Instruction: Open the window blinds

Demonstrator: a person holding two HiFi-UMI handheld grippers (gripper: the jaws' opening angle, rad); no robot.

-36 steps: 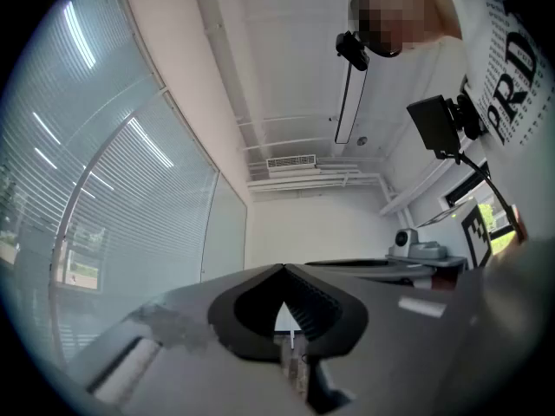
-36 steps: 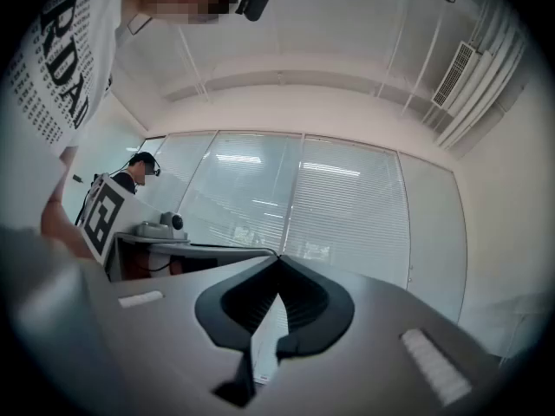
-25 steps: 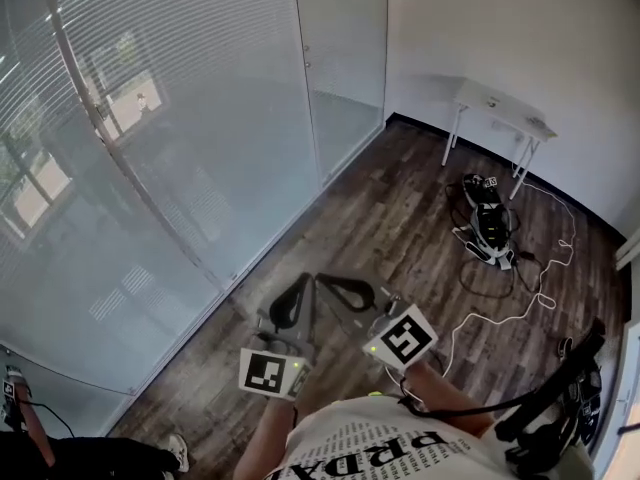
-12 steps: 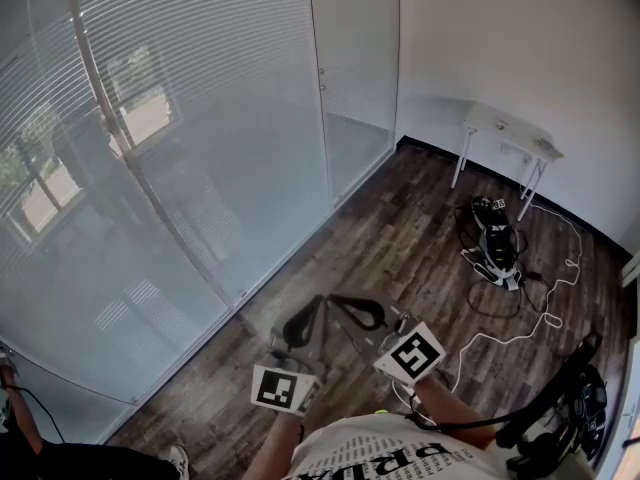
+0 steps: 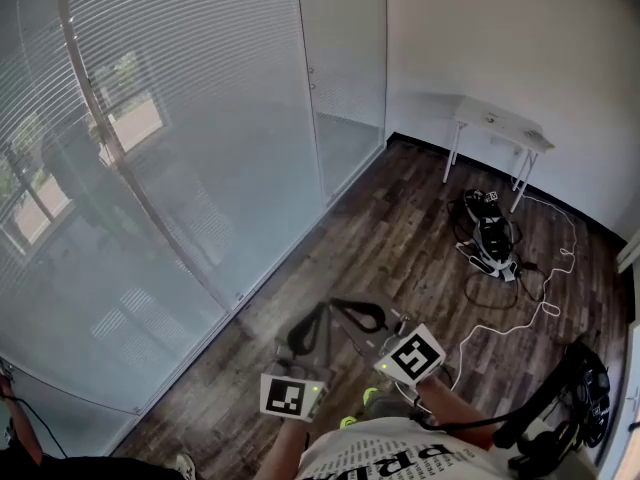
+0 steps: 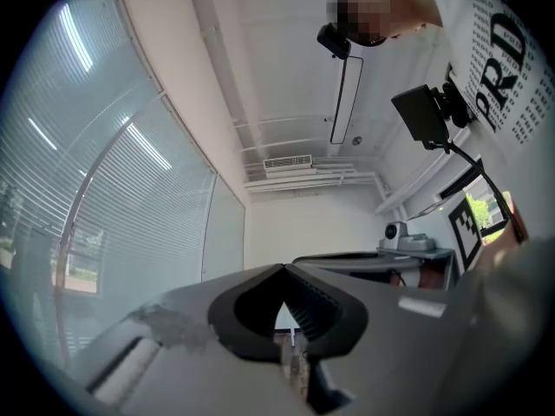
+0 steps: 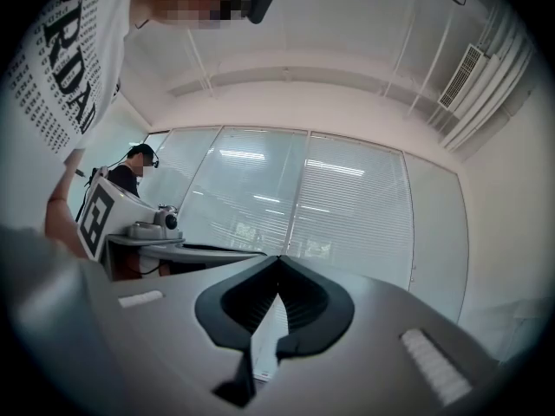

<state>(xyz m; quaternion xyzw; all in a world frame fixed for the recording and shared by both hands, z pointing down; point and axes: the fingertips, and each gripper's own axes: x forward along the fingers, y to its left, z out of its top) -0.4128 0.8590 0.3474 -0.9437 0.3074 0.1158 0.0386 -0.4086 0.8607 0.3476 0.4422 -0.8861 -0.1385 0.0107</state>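
Since the window blinds (image 5: 170, 118) fill the head view from eight to twelve o'clock, they are the first thing to read. Their slats are lowered and lie close, with only a hazy showing of outdoors through them, so the task looks barely begun. A slanting pale bar (image 5: 105, 143) crosses them at ten o'clock. I cannot tell whether it is a frame member or a tilt wand, and no cord shows clearly.

The dark wood floor (image 5: 400, 228) runs from the centre out to four o'clock. A white table (image 5: 500, 126) stands by the wall at two o'clock. A bundle of gear (image 5: 490, 233) with trailing cable lies at three o'clock, well apart from the blinds.

At six o'clock, close to the person's body, the left gripper (image 5: 308, 330) and right gripper (image 5: 362, 316) sit side by side, pointing toward the blinds and well short of them. Each gripper view shows its jaws brought together tip to tip, with nothing between them.

To do this step well, I judge the person should first get near the glass and find the control. One gripper's jaws should part before it arrives, then take the cord or wand squarely between the pads. A steady pull or twist would suit better than a snatch. Pinching the slats themselves would likely bend them.
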